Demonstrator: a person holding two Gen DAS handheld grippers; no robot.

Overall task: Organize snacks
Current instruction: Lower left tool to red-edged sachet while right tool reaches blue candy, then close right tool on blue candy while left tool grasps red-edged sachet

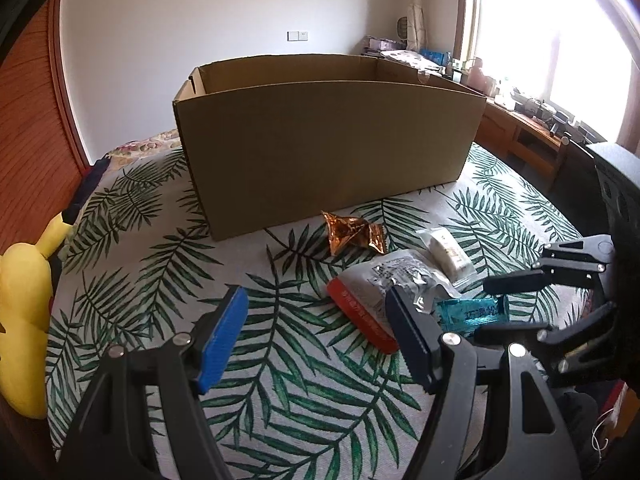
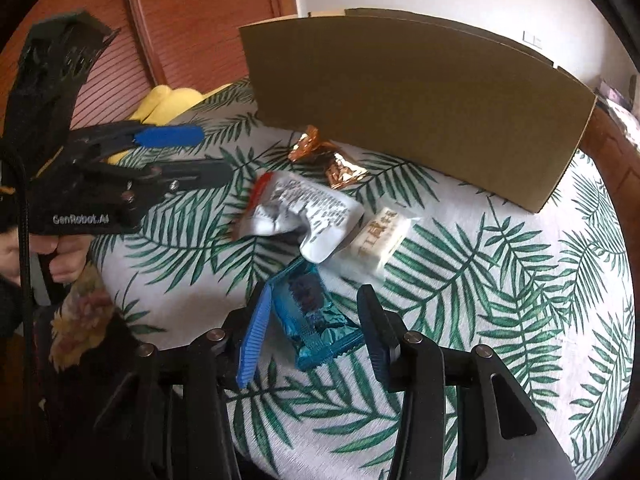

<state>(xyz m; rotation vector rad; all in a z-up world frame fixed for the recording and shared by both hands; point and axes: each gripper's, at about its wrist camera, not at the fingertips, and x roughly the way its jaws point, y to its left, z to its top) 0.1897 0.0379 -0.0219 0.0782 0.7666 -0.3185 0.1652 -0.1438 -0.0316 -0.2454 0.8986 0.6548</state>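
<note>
Four small snacks lie close together on the bed, just in front of the near wall of an open cardboard box. Nearest the right gripper is a teal foil snack packet, which sits between its parted jaws; the left blue pad looks to be at the packet's edge, the right pad stands clear, so it is not gripped yet. Beyond it lie a silver pouch with a red end, a white wrapped bar just to its right, and a crumpled copper foil wrapper closest to the box.

The left gripper hovers open and empty, left of the silver pouch.

The teal packet looks light, thin and slippery, with crinkly foil that will crush rather than resist. It is probably best pinched across its filled middle, not by the flat crimped end seal, which could slide out.

The surface is a soft palm-leaf bedcover, likely to give under pressure. A yellow plush toy lies at the left edge. Behind are a slatted wooden door, a white wall, and a bright window over a cluttered desk on the far right.
</note>
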